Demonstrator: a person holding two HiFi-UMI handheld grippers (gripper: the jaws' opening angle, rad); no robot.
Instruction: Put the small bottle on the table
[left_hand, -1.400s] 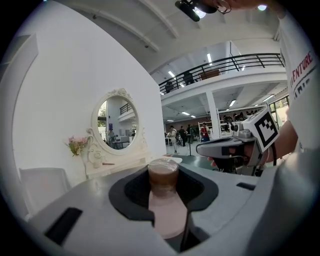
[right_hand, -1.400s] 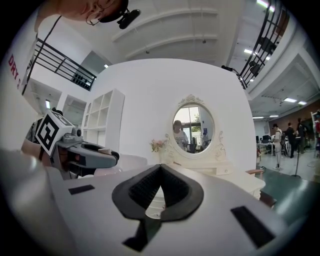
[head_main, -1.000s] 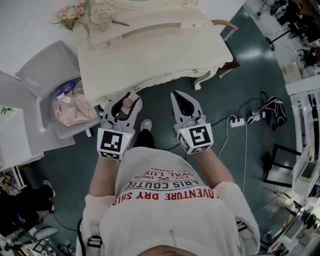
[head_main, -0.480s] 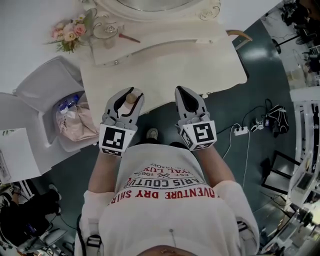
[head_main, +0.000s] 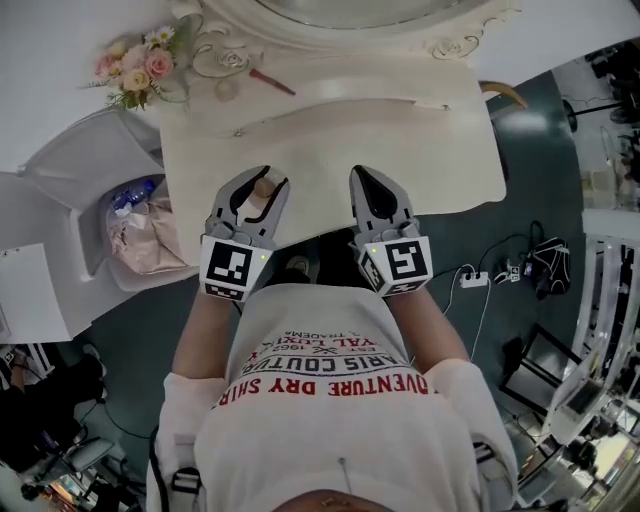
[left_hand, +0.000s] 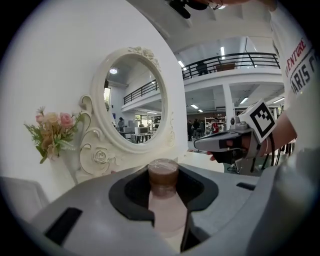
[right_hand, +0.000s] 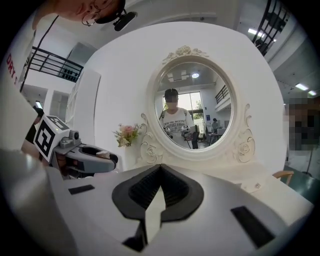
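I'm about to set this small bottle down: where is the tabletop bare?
Free: the whole front tier of the table, from its front edge to the raised back ledge. Crowded: the back left, with flowers, a glass dish and a red stick beside the mirror.

The person's bare left forearm (head_main: 205, 335) and right forearm (head_main: 432, 325) reach forward from the torso, roughly parallel, with the two grippers side by side, apart and pointing ahead. The left gripper (head_main: 264, 178) has its jaws partly spread and clamped on the small bottle (left_hand: 163, 197), which stands upright between them. The right gripper (head_main: 362, 174) holds nothing, its jaw tips drawn together.
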